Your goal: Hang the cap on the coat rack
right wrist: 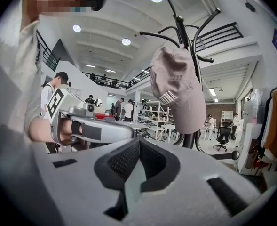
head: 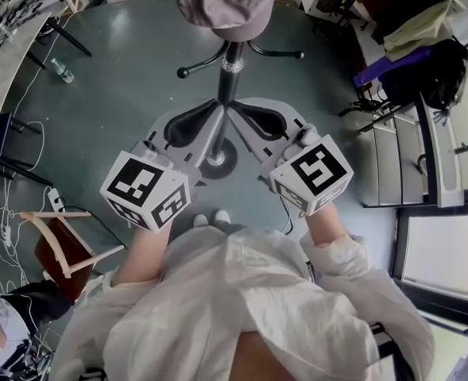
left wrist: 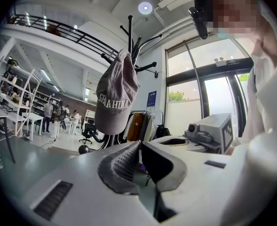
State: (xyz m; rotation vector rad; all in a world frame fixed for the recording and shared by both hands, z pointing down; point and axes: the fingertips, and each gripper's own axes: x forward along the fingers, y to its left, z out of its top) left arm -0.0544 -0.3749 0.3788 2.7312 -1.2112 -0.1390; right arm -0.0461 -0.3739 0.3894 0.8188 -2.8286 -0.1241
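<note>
- Pressed together with nothing between: left tongs (left wrist: 139,144); right tongs (right wrist: 138,142) likewise together and empty
- Ahead of and above both tips: cap (left wrist: 115,98) draped over a hook of the rack (left wrist: 130,32); apart from both tongs
- Hang looks done; best to draw both tongs straight back and low, clear of the brim; no brushing the pole; worth checking that the cap sits settled on its hook

cap (left wrist: 115,95): matt cloth | coat rack (left wrist: 130,32): blk metal | floor (head: 130,70): smooth, slight sheen
</note>
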